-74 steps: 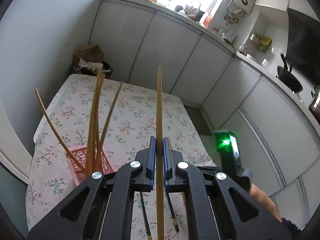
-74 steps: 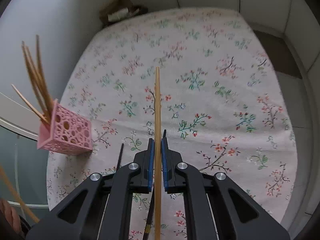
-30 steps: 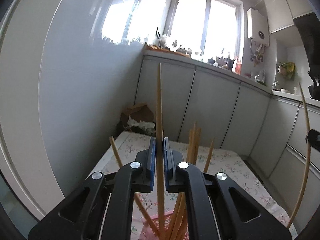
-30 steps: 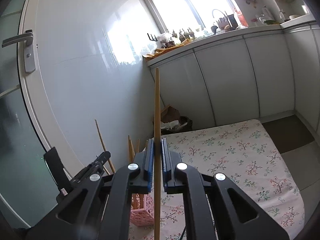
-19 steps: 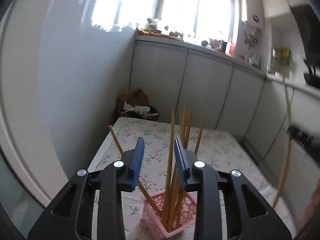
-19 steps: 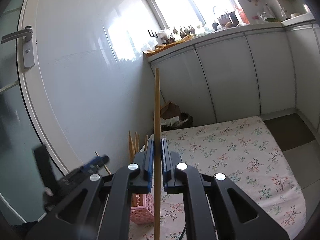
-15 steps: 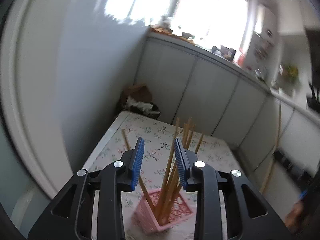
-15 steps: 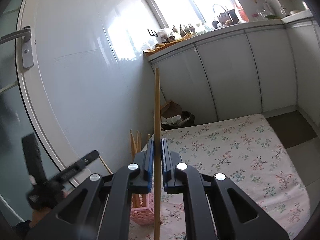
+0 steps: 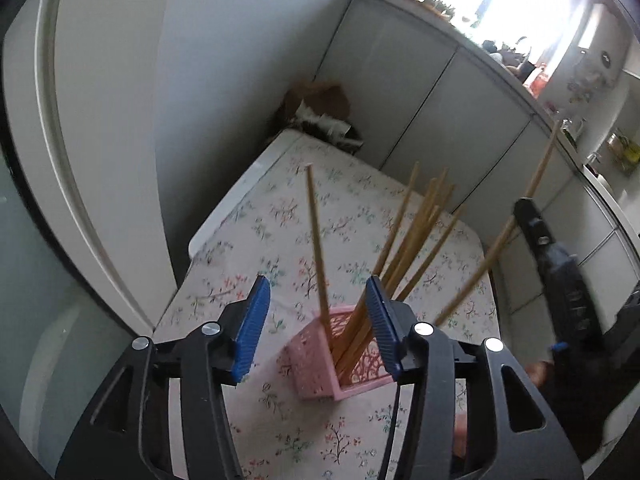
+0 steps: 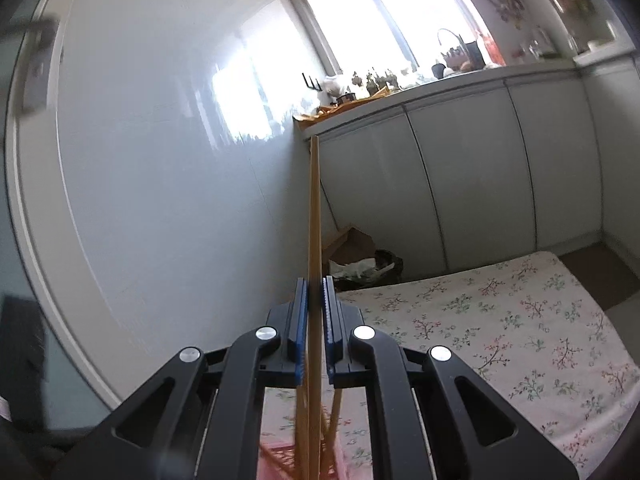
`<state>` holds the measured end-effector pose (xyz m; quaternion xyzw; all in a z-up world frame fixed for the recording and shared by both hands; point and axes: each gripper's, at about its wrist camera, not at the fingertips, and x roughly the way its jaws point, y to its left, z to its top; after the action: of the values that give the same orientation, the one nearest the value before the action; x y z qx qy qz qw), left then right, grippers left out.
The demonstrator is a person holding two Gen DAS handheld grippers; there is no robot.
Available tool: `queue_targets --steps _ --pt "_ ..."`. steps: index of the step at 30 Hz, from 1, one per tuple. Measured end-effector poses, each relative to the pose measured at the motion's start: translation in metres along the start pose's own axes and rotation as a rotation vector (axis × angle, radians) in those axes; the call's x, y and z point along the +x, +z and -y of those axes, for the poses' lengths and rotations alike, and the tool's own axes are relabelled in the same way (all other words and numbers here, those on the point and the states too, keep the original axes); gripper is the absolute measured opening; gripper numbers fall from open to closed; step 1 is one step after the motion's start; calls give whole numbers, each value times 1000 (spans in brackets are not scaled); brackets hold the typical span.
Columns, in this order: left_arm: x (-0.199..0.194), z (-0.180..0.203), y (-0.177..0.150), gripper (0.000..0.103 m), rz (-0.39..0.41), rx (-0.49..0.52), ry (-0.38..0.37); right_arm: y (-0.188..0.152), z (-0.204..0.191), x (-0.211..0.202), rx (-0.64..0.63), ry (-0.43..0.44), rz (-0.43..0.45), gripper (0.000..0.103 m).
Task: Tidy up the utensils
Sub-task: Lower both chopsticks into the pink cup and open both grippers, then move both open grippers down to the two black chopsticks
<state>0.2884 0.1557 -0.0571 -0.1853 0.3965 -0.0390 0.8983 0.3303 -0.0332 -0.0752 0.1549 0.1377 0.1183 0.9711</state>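
The pink basket (image 9: 340, 364) sits on the floral cloth (image 9: 280, 216), near the edge closest to the left camera, and it's already got a decent bunch of chopsticks (image 9: 404, 240) standing in it. I count roughly 6 or 7 leaning off to the right, plus 1 loner (image 9: 318, 252) tilted the other way. They're fanned out all over the place, not neat, but they're in.

The left gripper (image 9: 318, 320) hovers just above the basket with its jaws well apart and nothing pinched between the blue pads (image 9: 252, 320). The jaws have just been opening, and the sticks that show through the gap are standing in the basket below, not held. So I'd say that hand's drop-off is done.

The right gripper (image 10: 316, 330) is clamped tight on 1 more chopstick (image 10: 314, 220), which runs straight up past the pads. In the left view that same stick slants in from the right, its lower end close to the basket. In the right view you can see a pink corner and some stick ends right below the jaws, so it looks lined up over the basket and about ready to let go.

How far along? Most of the way, I think. This stick still needs dropping. I can't see any loose utensils on the cloth here, but the grippers hide the near part, so can't rule out a few more.
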Motion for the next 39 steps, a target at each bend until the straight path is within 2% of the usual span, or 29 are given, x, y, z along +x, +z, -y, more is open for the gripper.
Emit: queue_targets --steps 4,9,13,18,19,20,21,23,26,29,33,35,39 --pt "-1 -5 1 49 -3 -6 8 -19 -7 6 -77 -30 2 7" --pt "4 3 -1 49 -19 30 16 -36 -6 4 -97 -55 -5 9" --pt "5 4 -2 52 -24 30 17 -45 -3 -3 -104 -42 -41 10" --pt "5 5 -1 52 -20 34 8 -40 2 -16 -93 -15 -113 10" --pt "4 6 -1 52 -20 33 5 -34 7 -20 -75 -17 -146 11" --pt "2 7 -2 52 -21 33 -7 -29 12 -23 -60 -23 -169 15" --pt "1 8 -3 52 -21 36 -16 -21 19 -29 -41 -41 -192 24" --pt "-2 14 -6 52 -24 59 -29 -3 31 -40 -27 -66 -233 32" --pt "-8 34 -14 52 -32 134 -39 20 52 -63 -27 -104 -310 32" --pt "-9 54 -25 52 -44 188 -50 30 75 -84 -28 -156 -417 38" --pt "-9 87 -48 53 -84 280 -63 13 111 -99 73 -194 -532 39" --pt "-5 105 -63 62 -117 347 -52 -2 126 -96 100 -228 -629 39" --pt "13 123 -90 66 -205 400 -29 -24 143 -95 132 -222 -771 43"
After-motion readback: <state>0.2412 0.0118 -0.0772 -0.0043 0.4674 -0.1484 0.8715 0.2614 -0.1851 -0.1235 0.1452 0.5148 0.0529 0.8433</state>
